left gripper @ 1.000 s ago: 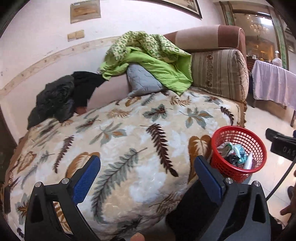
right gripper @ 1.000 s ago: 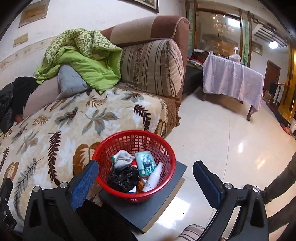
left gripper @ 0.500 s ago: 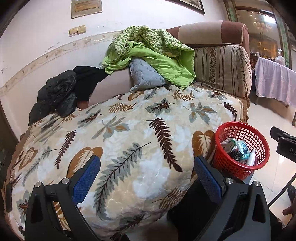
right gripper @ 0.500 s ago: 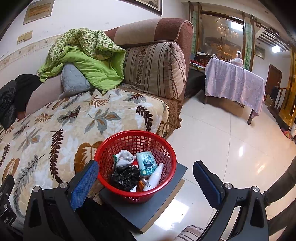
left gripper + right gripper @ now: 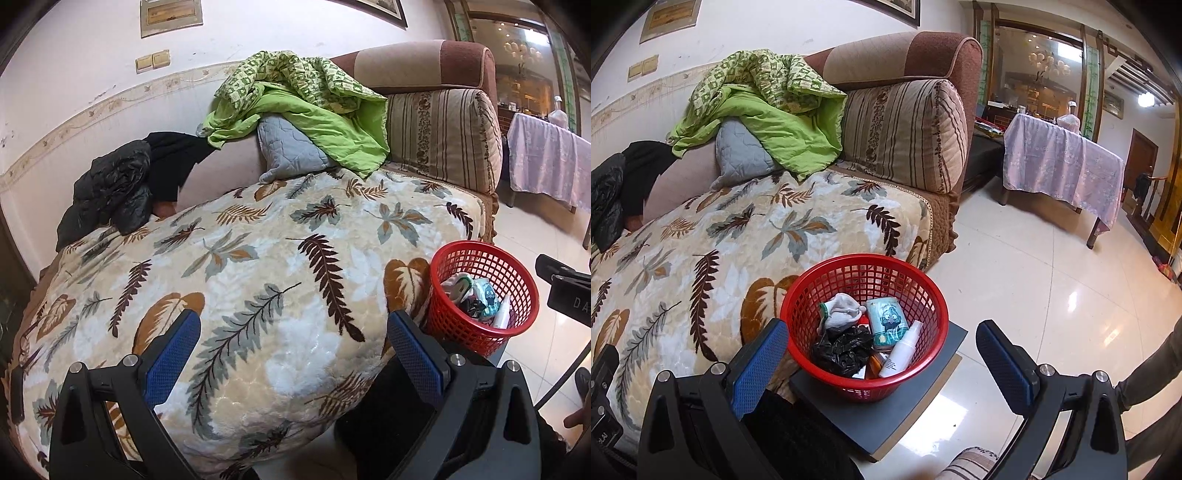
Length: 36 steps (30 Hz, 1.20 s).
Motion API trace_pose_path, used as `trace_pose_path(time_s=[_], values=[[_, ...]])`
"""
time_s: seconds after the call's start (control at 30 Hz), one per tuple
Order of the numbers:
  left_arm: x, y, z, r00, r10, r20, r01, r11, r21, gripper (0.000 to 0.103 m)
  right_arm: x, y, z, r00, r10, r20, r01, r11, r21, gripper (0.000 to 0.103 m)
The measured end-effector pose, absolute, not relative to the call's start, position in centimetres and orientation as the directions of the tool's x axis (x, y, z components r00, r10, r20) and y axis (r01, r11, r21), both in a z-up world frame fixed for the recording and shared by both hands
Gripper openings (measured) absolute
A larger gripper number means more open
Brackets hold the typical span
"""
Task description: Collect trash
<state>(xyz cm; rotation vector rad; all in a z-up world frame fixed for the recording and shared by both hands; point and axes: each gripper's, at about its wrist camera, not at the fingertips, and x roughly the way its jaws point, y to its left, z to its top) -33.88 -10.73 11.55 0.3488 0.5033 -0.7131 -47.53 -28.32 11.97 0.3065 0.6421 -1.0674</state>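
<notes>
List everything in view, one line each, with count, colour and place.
basket: 1, red, on a grey board beside the sofa
sock: 1, white, in the basket
black bag: 1, crumpled, in the basket
packet: 1, pale blue, in the basket
bottle: 1, white, leaning in the basket
board: 1, grey, on the floor
sofa: 1, brown striped
leaf blanket: 1, cream, over the seat
green quilt: 1, on the backrest
grey cushion: 1, under the quilt
black jacket: 1, far end of the seat
table: 1, lilac cloth, across the room
left gripper: fingers open, empty
right gripper: fingers open, empty
</notes>
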Motion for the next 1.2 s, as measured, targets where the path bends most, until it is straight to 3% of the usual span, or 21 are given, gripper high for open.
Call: trace_pose_path(time_s=[1.2], values=[[-34.04, -10.89, 11.48, 0.648, -0.533, -0.544, 0.695, 0.706, 0.137, 0.101, -47.58, -28.04, 11.87, 0.33, -0.713, -0.618, 0.882, 0.466, -0.067, 0.103]])
